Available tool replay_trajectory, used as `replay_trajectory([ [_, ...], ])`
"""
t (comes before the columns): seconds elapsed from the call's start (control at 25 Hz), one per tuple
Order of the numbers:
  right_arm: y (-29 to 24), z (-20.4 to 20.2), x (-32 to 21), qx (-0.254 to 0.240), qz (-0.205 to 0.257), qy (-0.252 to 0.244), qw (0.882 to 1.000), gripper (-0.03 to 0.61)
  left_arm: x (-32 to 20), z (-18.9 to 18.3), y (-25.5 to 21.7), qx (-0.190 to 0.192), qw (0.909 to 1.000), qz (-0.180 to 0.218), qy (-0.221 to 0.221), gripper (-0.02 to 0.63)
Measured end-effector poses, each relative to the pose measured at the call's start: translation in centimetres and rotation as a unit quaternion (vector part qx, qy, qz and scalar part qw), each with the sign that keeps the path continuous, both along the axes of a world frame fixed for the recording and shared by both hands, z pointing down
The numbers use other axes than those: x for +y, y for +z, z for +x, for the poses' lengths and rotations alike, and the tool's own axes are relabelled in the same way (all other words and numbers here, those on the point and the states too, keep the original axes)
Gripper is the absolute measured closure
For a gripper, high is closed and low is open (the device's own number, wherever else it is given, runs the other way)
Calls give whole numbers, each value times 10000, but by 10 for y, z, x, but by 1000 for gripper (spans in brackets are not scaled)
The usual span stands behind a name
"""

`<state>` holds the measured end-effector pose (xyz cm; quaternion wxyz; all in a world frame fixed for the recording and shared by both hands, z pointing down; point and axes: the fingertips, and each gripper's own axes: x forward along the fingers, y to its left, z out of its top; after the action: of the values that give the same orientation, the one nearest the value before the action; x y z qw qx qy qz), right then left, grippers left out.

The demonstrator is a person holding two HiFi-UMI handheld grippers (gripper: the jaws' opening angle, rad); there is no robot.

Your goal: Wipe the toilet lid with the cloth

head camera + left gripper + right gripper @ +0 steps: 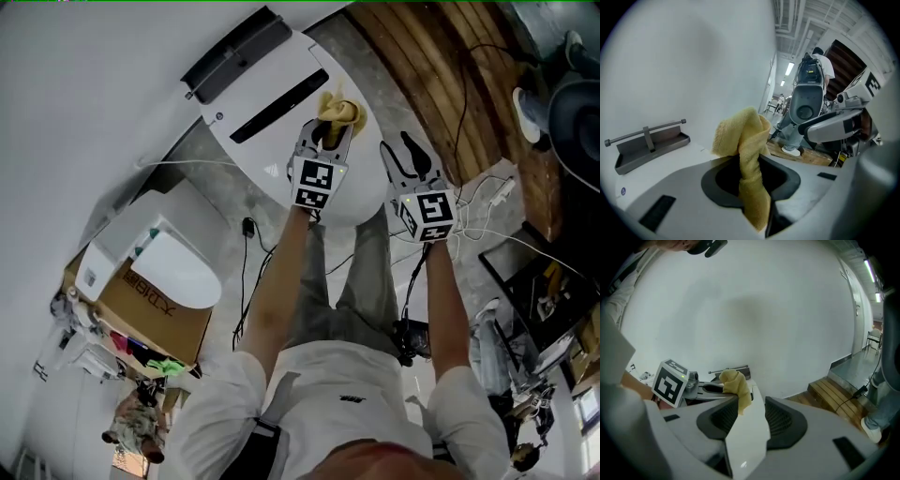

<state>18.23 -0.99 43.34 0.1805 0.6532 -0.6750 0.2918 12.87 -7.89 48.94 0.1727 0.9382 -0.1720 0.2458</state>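
Observation:
The white toilet lid [281,127] lies shut in the upper middle of the head view. My left gripper [330,131] hovers over its right part, shut on a bunched yellow cloth [339,112]. In the left gripper view the cloth [749,164] is pinched between the jaws and stands up in a wad. The right gripper [405,155] is open, with nothing between its jaws, just off the lid's right edge. From the right gripper view I see the lid [745,437] between the jaws and the cloth [736,383] beyond the left jaw.
A dark hinge bar [236,52] crosses the lid's rear. A second white toilet [169,267] and a cardboard box [150,305] stand at the left. Cables [473,225] trail over the floor at the right beside a wooden platform [441,66]. A white wall [750,305] rises behind.

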Motion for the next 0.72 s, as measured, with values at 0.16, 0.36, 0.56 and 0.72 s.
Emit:
replay_trajectory([
  [0.16,23,14,-7,-90,-76,-139,9998,382,-4,13,23,-126,9997,-54,-182,509],
  [0.36,51,29,-25,-214,-157,-477,9985,383,-14,27,54,-315,9979,-170,-535,509],
  [0.56,74,31,-38,-283,-248,-981,9945,382,-24,40,85,-497,9946,-306,-854,509],
  [0.72,92,31,-41,-325,-356,-1355,9896,382,-32,48,106,-616,9912,-419,-1092,509],
])
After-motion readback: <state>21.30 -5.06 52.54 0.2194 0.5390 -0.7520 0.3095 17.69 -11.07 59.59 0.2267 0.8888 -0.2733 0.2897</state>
